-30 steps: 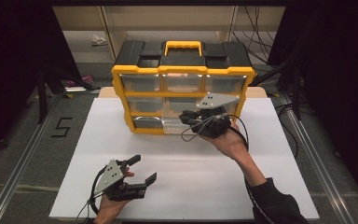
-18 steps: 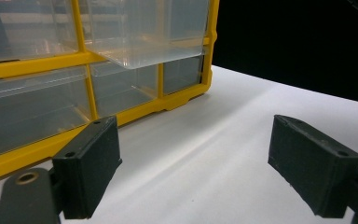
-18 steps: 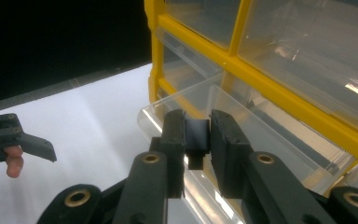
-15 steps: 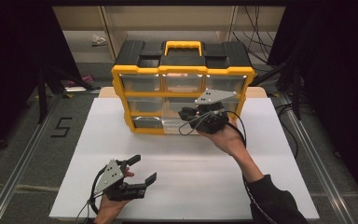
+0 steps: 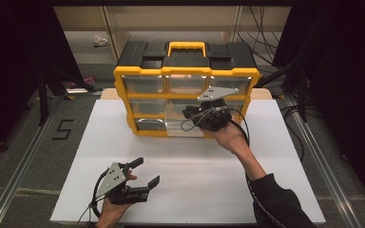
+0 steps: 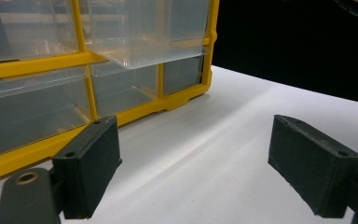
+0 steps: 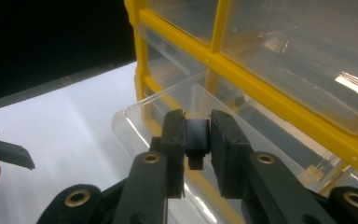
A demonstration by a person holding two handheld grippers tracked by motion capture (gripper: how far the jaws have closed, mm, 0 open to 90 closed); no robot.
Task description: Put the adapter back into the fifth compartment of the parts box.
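A: The small black piece [image 7: 197, 136] sits pinched between the right gripper [image 7: 197, 140] pads, its sides covered.

B: And over the yellow organizer [image 5: 185, 76], the hand hides those jaws from above. The organizer's bottom-right drawers sit behind that gripper; contents of the pulled-out clear drawer [image 7: 168, 107] are unreadable.

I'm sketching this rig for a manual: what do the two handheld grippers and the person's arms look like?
Both are black. The left gripper has two blocky matte jaws on arms with brass-coloured rivet holes, a grey three-cornered plate on top and a trailing black cable. The right gripper carries the same plate and looping cable. The right arm wears a dark long sleeve.
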